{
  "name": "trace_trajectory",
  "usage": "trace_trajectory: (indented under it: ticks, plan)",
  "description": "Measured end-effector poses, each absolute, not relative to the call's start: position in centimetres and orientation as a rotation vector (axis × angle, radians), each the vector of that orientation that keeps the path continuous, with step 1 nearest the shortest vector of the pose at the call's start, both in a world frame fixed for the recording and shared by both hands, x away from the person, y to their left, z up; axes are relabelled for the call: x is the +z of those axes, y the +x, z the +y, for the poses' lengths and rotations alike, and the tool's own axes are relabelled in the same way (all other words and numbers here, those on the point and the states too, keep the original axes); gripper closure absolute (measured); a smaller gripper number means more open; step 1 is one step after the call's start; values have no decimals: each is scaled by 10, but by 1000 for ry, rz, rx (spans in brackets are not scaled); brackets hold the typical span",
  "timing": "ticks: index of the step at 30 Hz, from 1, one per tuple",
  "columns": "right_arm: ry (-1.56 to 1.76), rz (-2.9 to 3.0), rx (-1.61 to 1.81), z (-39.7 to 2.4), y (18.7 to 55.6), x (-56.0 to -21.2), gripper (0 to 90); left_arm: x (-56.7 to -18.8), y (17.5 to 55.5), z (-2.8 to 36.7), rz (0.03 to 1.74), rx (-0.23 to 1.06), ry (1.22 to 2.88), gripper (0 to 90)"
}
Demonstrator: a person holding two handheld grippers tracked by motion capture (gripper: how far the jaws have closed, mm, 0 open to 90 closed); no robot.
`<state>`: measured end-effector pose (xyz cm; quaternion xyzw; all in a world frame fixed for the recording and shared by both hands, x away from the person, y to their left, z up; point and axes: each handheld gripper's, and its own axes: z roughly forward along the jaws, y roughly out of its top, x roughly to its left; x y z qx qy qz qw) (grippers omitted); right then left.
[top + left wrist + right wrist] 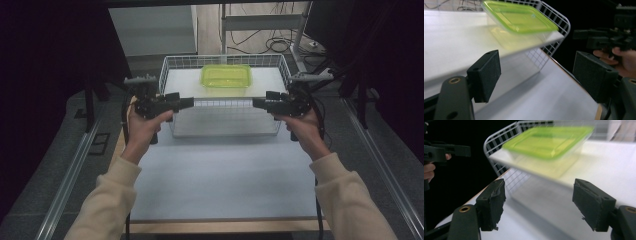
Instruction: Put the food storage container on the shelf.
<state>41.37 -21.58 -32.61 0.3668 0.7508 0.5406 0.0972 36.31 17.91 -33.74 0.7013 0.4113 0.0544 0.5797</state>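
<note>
left gripper (187,103) and right gripper (257,103): jaws released, nothing between them, each held just outside an end of the white wire basket (170,67) on the worktop (220,175); green-lidded container (226,76) rests on the basket's raised white shelf, toward the far side

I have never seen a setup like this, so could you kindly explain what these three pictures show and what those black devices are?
A person at a table holds a hand-held two-jaw gripper in each hand: the left gripper and the right gripper. One picture comes from a fixed camera overhead; the other two come from cameras riding on each gripper, looking along its black jaws. On the white table stands a white wire basket holding a clear container with a green lid. Both grippers are open and hold nothing, flanking the basket's near end.
</note>
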Motion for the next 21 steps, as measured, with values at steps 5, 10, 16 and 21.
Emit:
trace_trajectory:
  ticks: [5,10,16,21]
  plan:
    - [970,2293,1566,-218,373,-354,231,-366,317,173,926,136,1698,217]
    - [941,2342,1584,-222,343,-388,230,-399,290,164,902,84,1746,213]
    - [977,2376,1579,-233,321,-425,228,-437,274,159,931,69,1779,211]
    - [993,2407,1525,-239,309,-457,227,-463,266,160,967,25,1779,213]
